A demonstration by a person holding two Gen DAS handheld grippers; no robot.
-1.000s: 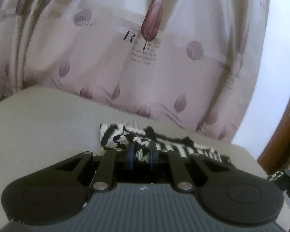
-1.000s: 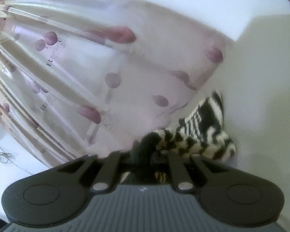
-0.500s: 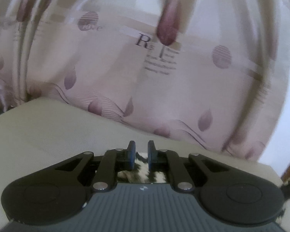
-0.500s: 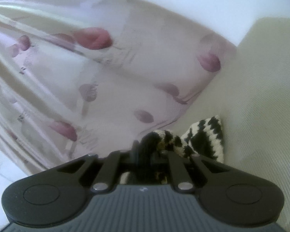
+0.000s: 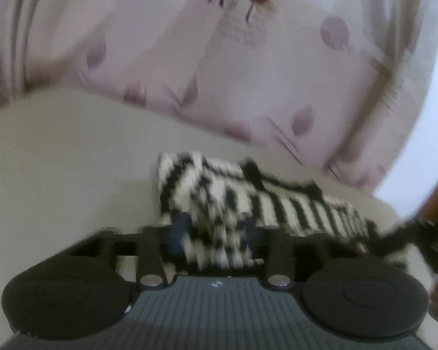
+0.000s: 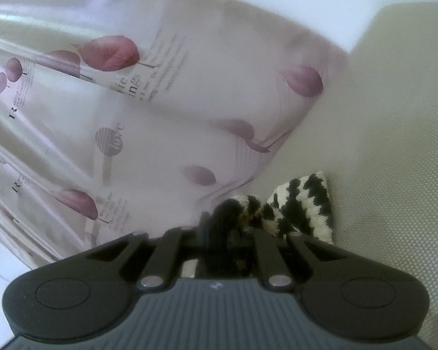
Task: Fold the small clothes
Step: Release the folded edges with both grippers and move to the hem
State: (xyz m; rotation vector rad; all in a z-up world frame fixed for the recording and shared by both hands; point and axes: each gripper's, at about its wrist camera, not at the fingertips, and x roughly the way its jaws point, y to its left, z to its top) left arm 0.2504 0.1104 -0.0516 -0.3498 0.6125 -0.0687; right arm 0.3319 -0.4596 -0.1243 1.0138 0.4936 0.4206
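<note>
Lying on the pale beige woven surface (image 5: 58,180), the black-and-white patterned knitted garment (image 5: 277,201) stretches from the left tongs (image 5: 217,233) towards the right. The left tongs stand spread apart with the cloth's near edge between their fingers, unpinched. The right tongs (image 6: 227,227) are clenched on a dark bunched corner of the same garment (image 6: 303,207). A pinkish leaf-printed curtain (image 6: 131,122) hangs just behind the surface.
</note>
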